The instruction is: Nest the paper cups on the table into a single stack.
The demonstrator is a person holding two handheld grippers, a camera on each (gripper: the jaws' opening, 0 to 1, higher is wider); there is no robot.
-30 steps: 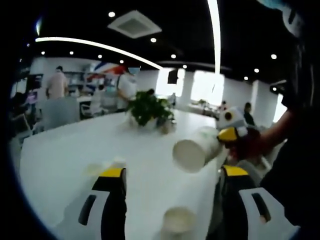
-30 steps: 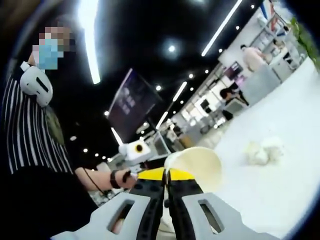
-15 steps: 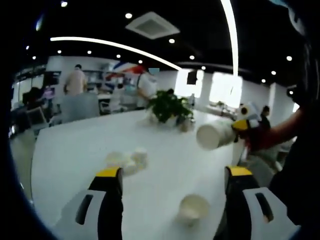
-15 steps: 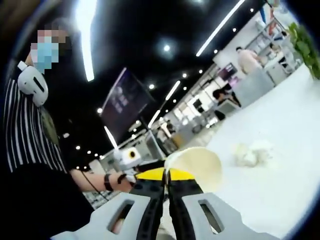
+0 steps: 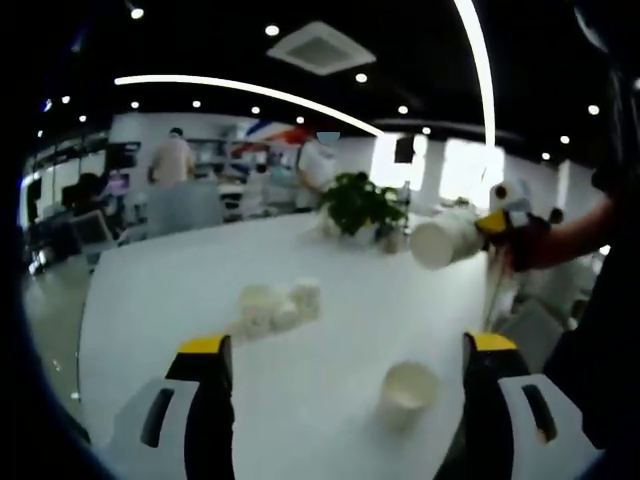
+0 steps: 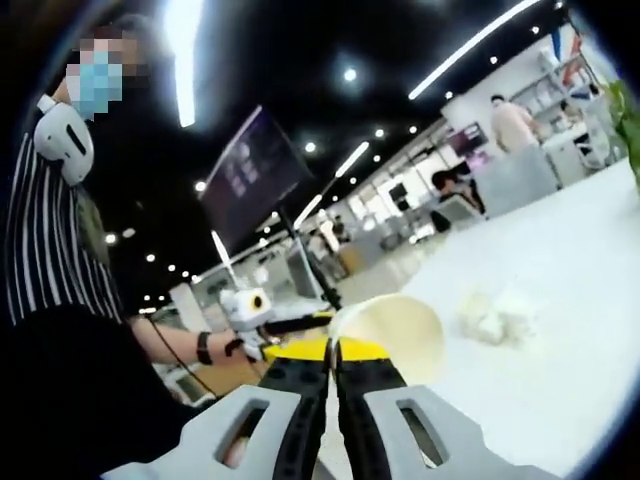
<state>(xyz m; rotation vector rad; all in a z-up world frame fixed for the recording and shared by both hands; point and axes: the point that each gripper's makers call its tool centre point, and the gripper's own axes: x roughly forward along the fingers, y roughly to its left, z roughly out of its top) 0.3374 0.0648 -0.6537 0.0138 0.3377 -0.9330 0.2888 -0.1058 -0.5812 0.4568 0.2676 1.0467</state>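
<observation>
Smooth white table [image 5: 200,290], left gripper [image 5: 345,350] jaws wide apart above an upright paper cup [image 5: 407,392], right gripper [image 6: 333,350] pinching the rim of a tapered held cup [image 6: 395,335], clustered cups [image 5: 277,306] beyond, leafy plant [image 5: 360,203]

Right gripper [image 6: 333,350] fingers pinch paper cup [image 6: 392,335] rim; table [image 6: 570,340] beyond.

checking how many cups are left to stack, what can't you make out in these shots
- Cup cluster on the table, left gripper view: small and blurred, count unclear; same cluster in right gripper view, also blurred.
- Held cup, right gripper view: its base is hidden behind the right gripper.
- Lone cup, left gripper view: too blurred to tell whether it is one cup or several nested.
</observation>
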